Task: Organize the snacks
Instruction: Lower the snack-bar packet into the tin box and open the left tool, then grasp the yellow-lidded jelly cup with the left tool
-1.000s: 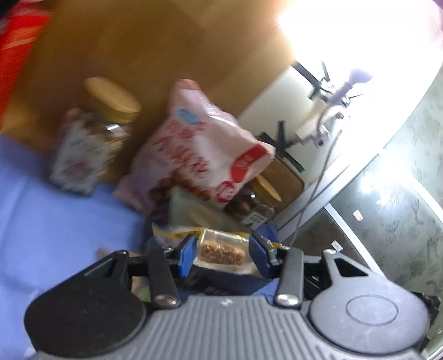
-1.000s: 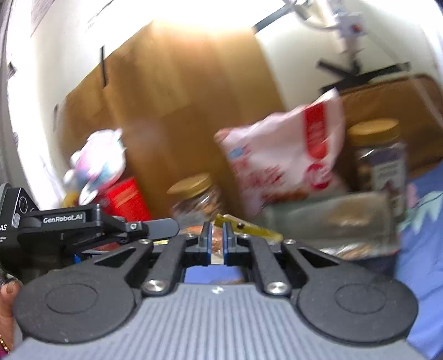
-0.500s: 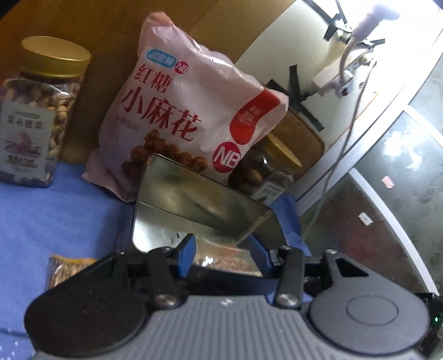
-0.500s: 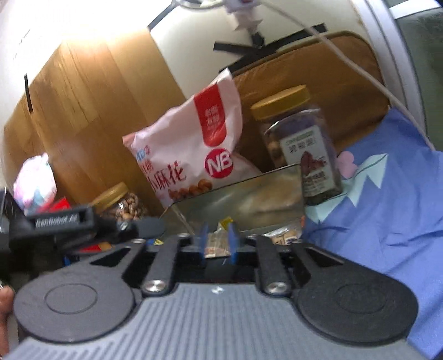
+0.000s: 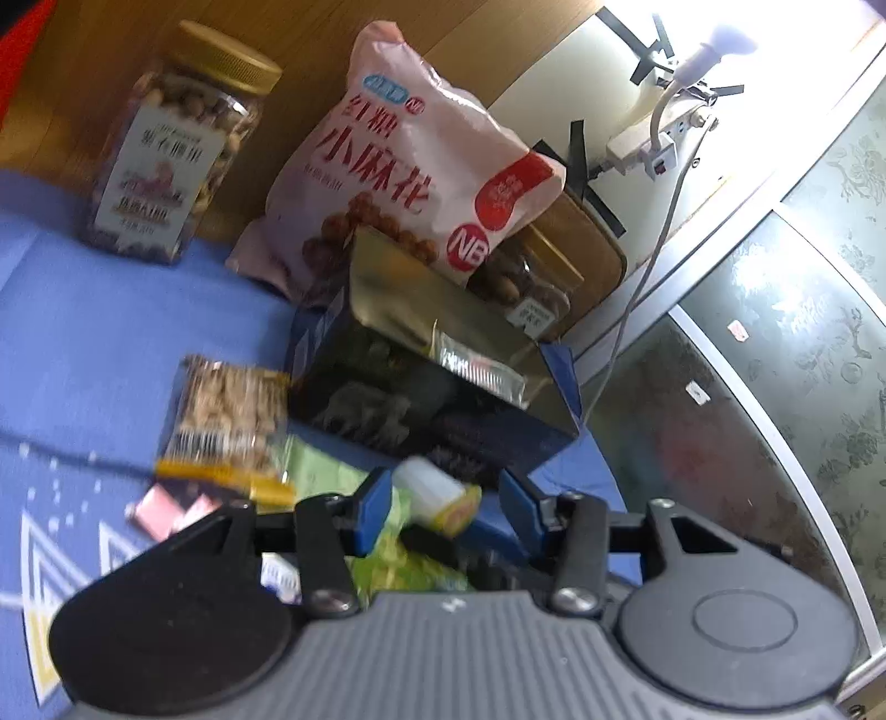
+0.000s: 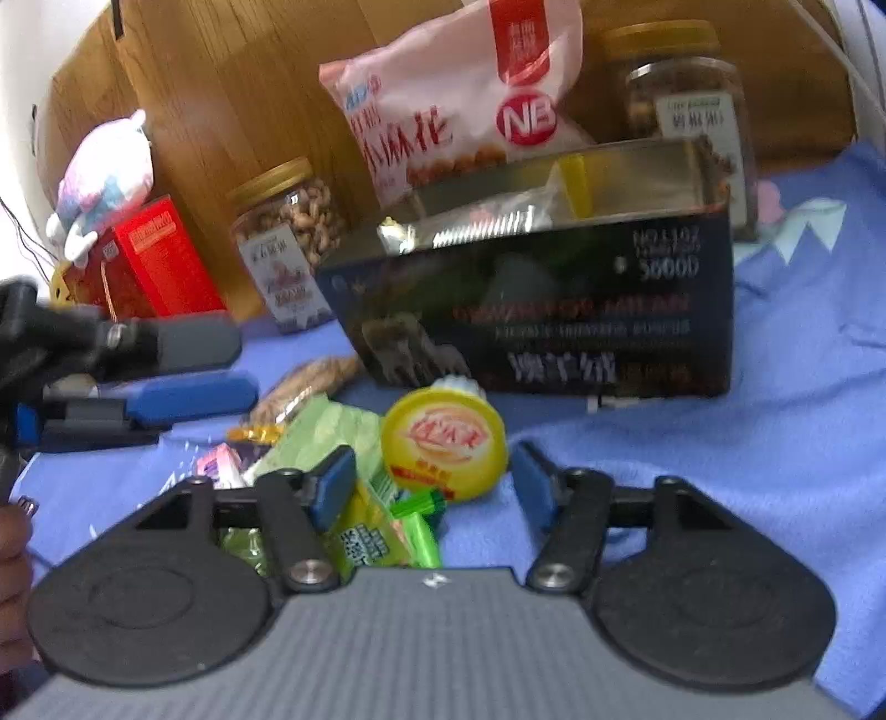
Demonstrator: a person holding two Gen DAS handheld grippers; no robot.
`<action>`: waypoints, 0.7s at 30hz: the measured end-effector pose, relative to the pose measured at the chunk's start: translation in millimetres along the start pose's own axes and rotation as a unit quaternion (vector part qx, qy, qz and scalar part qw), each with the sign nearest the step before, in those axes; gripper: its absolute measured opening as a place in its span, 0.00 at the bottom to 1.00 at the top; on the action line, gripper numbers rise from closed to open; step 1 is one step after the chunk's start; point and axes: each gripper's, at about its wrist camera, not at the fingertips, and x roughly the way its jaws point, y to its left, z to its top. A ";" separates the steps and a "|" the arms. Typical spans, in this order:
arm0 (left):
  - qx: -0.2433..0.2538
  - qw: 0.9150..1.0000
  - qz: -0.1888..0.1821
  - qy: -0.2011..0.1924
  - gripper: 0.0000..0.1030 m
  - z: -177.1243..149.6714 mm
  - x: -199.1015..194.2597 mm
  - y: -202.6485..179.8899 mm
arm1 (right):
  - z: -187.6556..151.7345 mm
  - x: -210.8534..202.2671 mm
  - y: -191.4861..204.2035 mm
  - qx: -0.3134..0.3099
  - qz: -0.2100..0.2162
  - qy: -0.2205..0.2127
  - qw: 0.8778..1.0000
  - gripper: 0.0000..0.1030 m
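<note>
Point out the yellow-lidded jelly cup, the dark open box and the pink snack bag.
Jelly cup (image 6: 446, 451), right wrist view, on its yellow foil lid.
Dark open box (image 6: 554, 321), right wrist view, on its printed front wall.
Pink snack bag (image 5: 398, 166), left wrist view, on the red lettering.

A wooden headboard (image 5: 138, 33) backs the blue bedsheet (image 5: 111, 310), with a pale wall (image 5: 554, 99), taped power strip (image 5: 642, 147) and patterned glass door (image 5: 803, 343) in bright light.

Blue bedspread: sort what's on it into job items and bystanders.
Job items:
- dark box, open
- yellow-lidded cup
- green packets
- nut-bar packet
- pink bag
- nut jars

Bystanders:
- plush toy
- red carton
- power strip
</note>
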 end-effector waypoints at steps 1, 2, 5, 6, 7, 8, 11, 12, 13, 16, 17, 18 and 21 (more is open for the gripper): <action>-0.003 1.000 -0.001 0.002 0.47 -1.6 -2.2 1.0 | 1.2 -2.2 0.2 0.005 0.004 0.000 1.000 0.22; -0.008 1.000 -0.005 0.003 0.53 -2.7 -5.6 1.9 | 2.7 -7.1 0.4 0.008 0.003 -0.008 1.000 0.16; -0.012 1.000 -0.024 -0.001 0.64 -4.9 -16.7 -0.4 | 1.5 -22.9 10.1 -0.003 0.007 -0.030 1.000 0.05; -0.010 1.000 -0.027 -0.004 0.68 -6.0 -20.4 -2.1 | -0.3 -26.3 16.5 -0.015 0.008 -0.034 0.999 0.03; -0.009 1.000 -0.029 -0.009 0.70 -6.9 -24.6 -3.1 | -2.7 -30.6 25.2 -0.030 0.014 -0.037 0.999 0.03; -0.008 0.999 -0.030 -0.012 0.74 -6.7 -27.1 -3.4 | -5.8 -34.4 31.5 -0.041 0.026 -0.035 0.998 0.03; -0.010 1.000 -0.020 -0.019 0.74 -6.3 -31.0 -0.1 | -15.8 -31.9 59.7 -0.086 0.060 -0.012 0.994 0.03; -0.018 1.000 -0.018 -0.018 0.74 -5.9 -31.7 2.6 | -19.7 -32.8 65.5 -0.103 0.062 -0.009 0.993 0.03; -0.025 0.999 -0.020 -0.018 0.74 -5.8 -32.8 5.4 | -21.7 -35.4 69.3 -0.115 0.060 -0.014 0.991 0.05; -0.024 0.999 -0.021 -0.016 0.74 -3.6 -33.6 6.5 | -18.3 -49.3 60.1 -0.109 0.038 -0.054 0.992 0.11; -0.018 1.000 -0.022 -0.014 0.74 -1.9 -31.1 4.2 | -16.6 -52.4 54.1 -0.103 0.031 -0.063 0.992 0.19; -0.014 1.000 -0.024 -0.009 0.74 -0.5 -27.0 1.4 | -14.4 -54.0 46.8 -0.099 0.021 -0.069 0.992 0.25; 0.007 0.999 -0.030 0.013 0.74 4.1 -6.6 -10.5 | -12.4 -49.1 28.6 -0.114 -0.010 -0.063 0.991 0.55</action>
